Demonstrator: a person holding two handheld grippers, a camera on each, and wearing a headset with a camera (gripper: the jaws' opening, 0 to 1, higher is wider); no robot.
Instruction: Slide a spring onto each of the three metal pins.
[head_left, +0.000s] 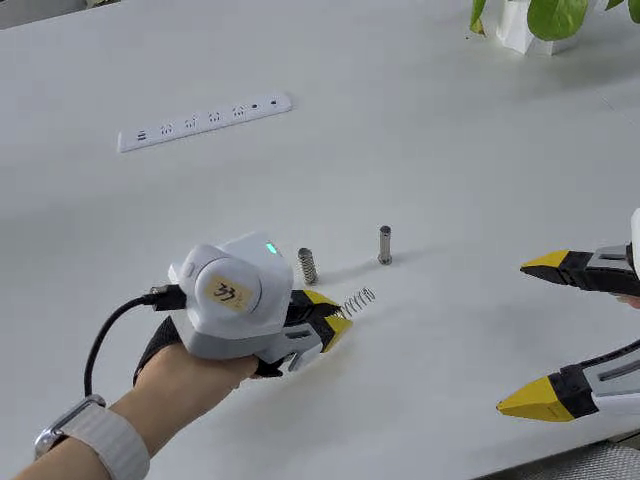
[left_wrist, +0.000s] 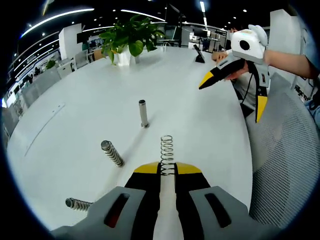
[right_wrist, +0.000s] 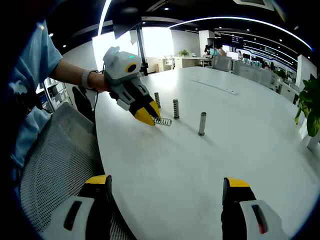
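My left gripper (head_left: 330, 320) lies low on the white table (head_left: 430, 150), shut on the end of a loose spring (head_left: 358, 299) that sticks out toward the bare metal pin (head_left: 385, 245). Beside the gripper stands a pin wearing a spring (head_left: 308, 265). In the left gripper view the held spring (left_wrist: 166, 148) points at the bare pin (left_wrist: 143, 113), with two sprung pins (left_wrist: 112, 153) (left_wrist: 79, 204) to its left. My right gripper (head_left: 535, 335) hovers open at the right edge, nothing between its jaws. The right gripper view shows the left gripper (right_wrist: 149, 118), the spring (right_wrist: 162, 121) and the bare pin (right_wrist: 202, 123).
A white power strip (head_left: 205, 121) lies at the back left. A potted plant (head_left: 520, 25) stands at the far right corner. A mesh chair (right_wrist: 55, 165) sits off the table's near edge. Open table surface surrounds the pins.
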